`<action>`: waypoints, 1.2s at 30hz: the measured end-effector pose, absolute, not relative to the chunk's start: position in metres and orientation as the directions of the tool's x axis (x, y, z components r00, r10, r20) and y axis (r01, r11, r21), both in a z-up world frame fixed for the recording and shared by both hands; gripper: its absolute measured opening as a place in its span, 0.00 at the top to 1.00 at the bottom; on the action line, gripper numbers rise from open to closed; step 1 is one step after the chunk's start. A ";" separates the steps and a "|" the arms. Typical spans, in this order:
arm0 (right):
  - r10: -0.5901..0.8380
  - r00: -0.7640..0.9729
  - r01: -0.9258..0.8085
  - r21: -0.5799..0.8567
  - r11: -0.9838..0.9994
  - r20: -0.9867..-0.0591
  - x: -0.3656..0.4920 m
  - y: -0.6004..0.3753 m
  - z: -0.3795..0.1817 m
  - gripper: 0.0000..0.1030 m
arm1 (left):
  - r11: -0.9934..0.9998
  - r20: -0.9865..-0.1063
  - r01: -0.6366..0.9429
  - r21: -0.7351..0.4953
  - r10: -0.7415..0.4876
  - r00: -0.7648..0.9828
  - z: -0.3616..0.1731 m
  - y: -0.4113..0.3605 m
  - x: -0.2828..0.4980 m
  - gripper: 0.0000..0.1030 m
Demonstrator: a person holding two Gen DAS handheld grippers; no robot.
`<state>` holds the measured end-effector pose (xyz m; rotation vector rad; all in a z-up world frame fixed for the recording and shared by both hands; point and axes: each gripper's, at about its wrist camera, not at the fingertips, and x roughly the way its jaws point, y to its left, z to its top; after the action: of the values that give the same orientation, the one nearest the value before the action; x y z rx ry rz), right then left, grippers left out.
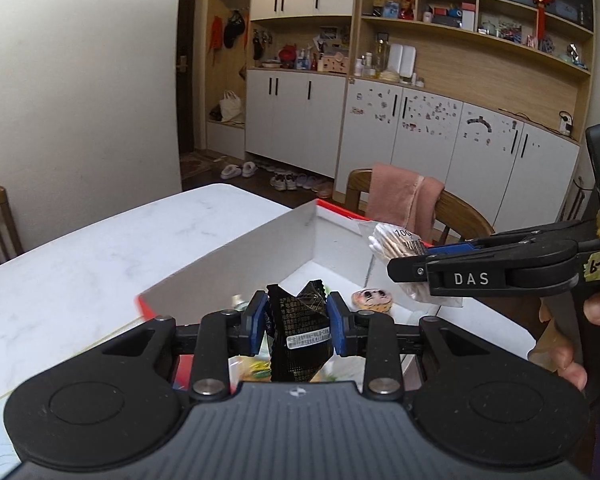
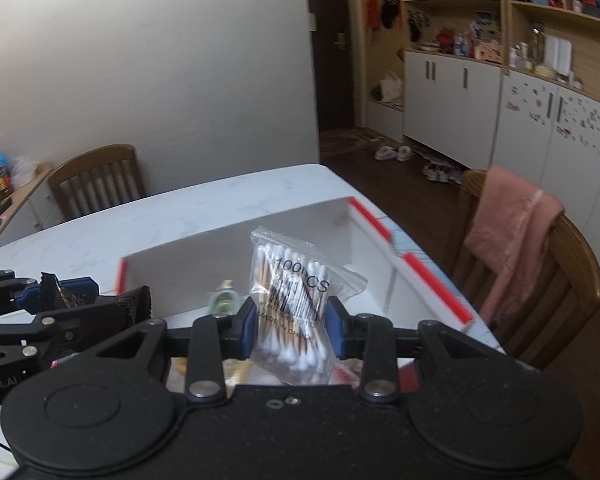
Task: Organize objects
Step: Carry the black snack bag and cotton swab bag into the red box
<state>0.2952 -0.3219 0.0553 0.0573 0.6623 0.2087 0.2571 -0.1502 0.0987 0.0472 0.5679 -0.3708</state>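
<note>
Black sachet [image 1: 300,332] is sitting pinched in my left gripper [image 1: 298,322], hiding most of what is lying below it in the box [image 1: 260,248]. My right gripper [image 2: 292,320] is clamping the swab bag [image 2: 296,300] above the box, its lower end cut off.

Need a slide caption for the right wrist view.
Right claw grips a bag of cotton swabs above the open white box.

A pink towel [image 2: 512,232] is hanging over the wooden chair [image 2: 560,280] at the tabletop's right edge, while slippers [image 1: 238,169] are lying by the white cabinets [image 1: 296,120] (doors all shut).
</note>
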 end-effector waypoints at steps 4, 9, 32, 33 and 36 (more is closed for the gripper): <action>0.198 0.766 -0.130 0.155 0.979 -0.611 0.309 -0.340 0.047 0.66 | 0.933 -0.548 0.355 -0.049 -0.323 0.771 0.090 -0.165 0.271 0.70; 0.188 0.762 -0.102 0.172 0.980 -0.619 0.324 -0.352 0.038 0.66 | 0.938 -0.574 0.345 -0.034 -0.301 0.761 0.079 -0.176 0.286 0.70; 0.127 0.699 -0.103 0.077 0.992 -0.704 0.363 -0.325 -0.007 0.66 | 0.952 -0.667 0.303 0.043 -0.198 0.718 0.042 -0.202 0.328 0.70; 0.128 0.698 -0.104 0.077 0.992 -0.705 0.363 -0.325 -0.007 0.65 | 0.953 -0.672 0.302 0.036 -0.200 0.713 0.042 -0.202 0.329 0.70; 0.132 0.691 -0.111 0.076 0.991 -0.710 0.365 -0.326 -0.008 0.64 | 0.953 -0.709 0.300 0.028 -0.193 0.679 0.039 -0.202 0.335 0.70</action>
<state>0.3650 -0.3257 -0.0079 0.0273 0.7958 0.1358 0.3349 -0.2020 0.0394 0.1464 0.7773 -0.2782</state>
